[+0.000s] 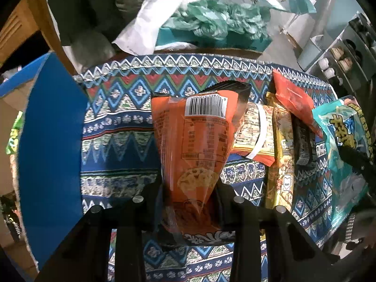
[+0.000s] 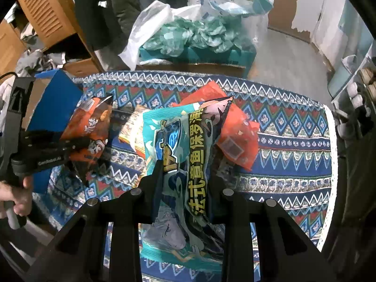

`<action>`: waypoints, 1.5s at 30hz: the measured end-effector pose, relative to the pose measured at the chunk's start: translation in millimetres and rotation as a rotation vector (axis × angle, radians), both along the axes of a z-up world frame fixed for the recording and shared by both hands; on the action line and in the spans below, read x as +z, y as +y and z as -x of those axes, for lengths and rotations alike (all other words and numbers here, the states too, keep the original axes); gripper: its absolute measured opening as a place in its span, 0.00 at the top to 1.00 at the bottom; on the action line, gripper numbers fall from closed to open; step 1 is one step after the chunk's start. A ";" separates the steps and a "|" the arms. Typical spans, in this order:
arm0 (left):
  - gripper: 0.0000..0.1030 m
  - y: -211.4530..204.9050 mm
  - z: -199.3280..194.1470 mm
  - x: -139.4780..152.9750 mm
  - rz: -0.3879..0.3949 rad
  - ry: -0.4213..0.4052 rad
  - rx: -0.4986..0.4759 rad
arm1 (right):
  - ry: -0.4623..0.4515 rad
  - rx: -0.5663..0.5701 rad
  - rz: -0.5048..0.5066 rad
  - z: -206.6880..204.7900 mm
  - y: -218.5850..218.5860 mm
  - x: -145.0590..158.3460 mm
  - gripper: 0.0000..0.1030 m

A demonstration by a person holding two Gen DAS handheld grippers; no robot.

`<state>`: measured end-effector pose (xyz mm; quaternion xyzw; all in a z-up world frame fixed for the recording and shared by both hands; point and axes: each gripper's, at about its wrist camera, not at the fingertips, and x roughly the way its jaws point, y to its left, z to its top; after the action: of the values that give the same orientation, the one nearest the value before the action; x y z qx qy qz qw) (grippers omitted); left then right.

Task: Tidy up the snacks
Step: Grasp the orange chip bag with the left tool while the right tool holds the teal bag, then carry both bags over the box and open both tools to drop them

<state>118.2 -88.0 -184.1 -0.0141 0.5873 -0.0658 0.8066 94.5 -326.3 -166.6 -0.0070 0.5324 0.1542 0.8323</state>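
Over the patterned cloth (image 1: 122, 127) we hold two snack bags. Our left gripper (image 1: 190, 202) pinches the orange bag (image 1: 197, 136) — it sits just beside the blue box (image 1: 51, 145). Our right gripper (image 2: 185, 188) squeezes the teal bag (image 2: 178, 145) — above the red packet (image 2: 237, 138) and yellow packs (image 1: 282, 145).

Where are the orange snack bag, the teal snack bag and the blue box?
orange snack bag (image 1: 199, 141), left wrist view, label panel.
teal snack bag (image 2: 169, 141), right wrist view, printed front.
blue box (image 1: 51, 141), left wrist view, blue side wall.
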 end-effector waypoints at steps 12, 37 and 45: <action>0.65 21.4 31.2 47.7 -0.066 -0.120 -0.010 | -0.058 0.036 -0.004 3.1 30.8 34.4 0.72; 0.65 103.8 82.3 119.2 -0.148 -0.273 0.027 | -0.132 0.199 -0.032 12.7 132.8 83.4 0.72; 0.65 143.8 90.3 122.3 -0.135 -0.280 0.088 | -0.137 0.256 -0.044 11.5 175.7 92.3 0.72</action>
<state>27.9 55.8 -61.9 0.0236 0.4712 0.0080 0.8817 83.0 -150.6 -74.3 -0.0673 0.4656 0.2700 0.8401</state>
